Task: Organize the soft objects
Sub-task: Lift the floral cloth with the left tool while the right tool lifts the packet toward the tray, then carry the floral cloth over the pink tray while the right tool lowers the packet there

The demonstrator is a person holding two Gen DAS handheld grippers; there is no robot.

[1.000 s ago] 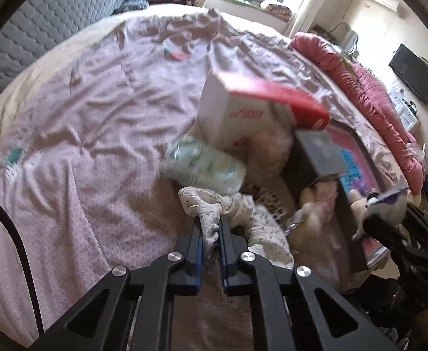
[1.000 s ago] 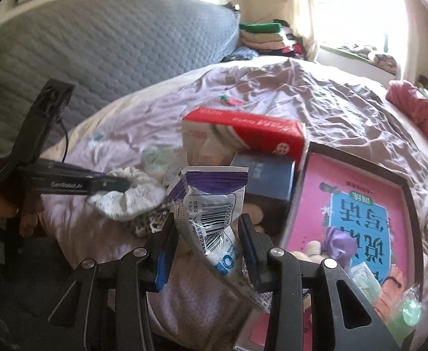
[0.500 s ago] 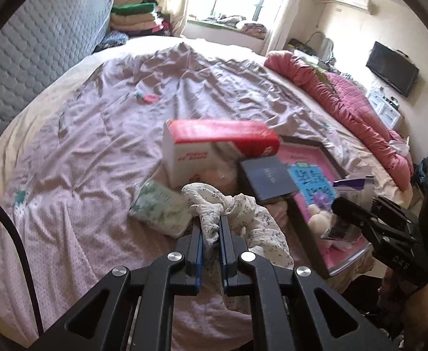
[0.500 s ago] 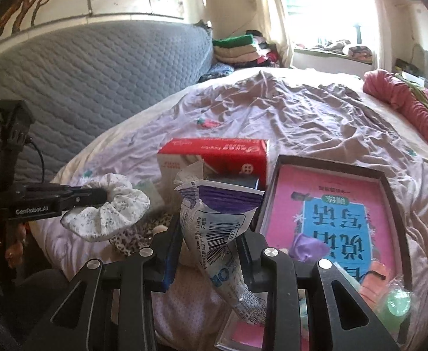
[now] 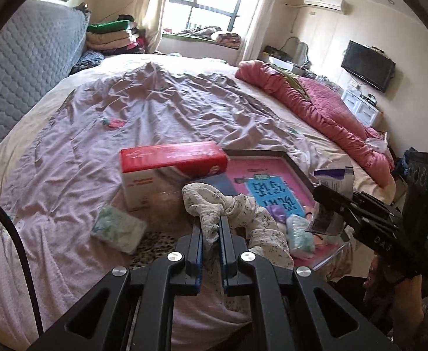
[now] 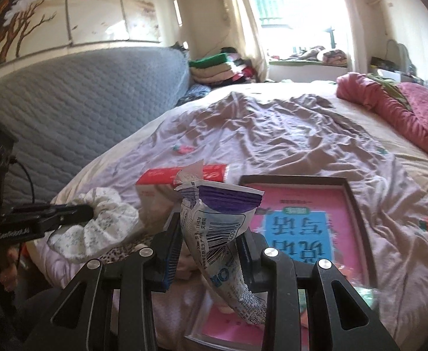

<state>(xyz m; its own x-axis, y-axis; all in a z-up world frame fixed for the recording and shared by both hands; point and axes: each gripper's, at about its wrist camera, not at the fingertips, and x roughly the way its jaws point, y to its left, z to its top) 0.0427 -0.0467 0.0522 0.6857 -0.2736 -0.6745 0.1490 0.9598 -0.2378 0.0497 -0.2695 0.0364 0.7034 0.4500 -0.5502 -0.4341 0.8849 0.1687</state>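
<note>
A white floral scrunchie [image 5: 214, 201] hangs above the bed's near edge, with my left gripper [image 5: 211, 228] shut on it. In the right wrist view the same scrunchie [image 6: 105, 228] sticks out of the left gripper [image 6: 76, 215] at the far left. My right gripper [image 6: 211, 234] is shut on a crinkled plastic packet [image 6: 217, 225] with a purple top and a barcode, held upright over the near rim of the pink tray [image 6: 351, 201]. From the left wrist view, the right gripper [image 5: 328, 201] and its packet [image 5: 335, 175] hover at the tray's right side.
A red-and-white box [image 5: 170, 172] stands on the wrinkled lilac sheet [image 5: 155, 111], beside the dark-rimmed pink tray [image 5: 272, 158] holding small soft items. A green tissue pack [image 5: 117, 228] and leopard-print cloth [image 5: 152, 242] lie nearby. A pink quilt [image 5: 316, 108] lines the right; a grey headboard [image 5: 24, 73] the left.
Both grippers have lifted and drawn back from the pile, each keeping its item. The box and tray now sit lower and farther off in both views.
</note>
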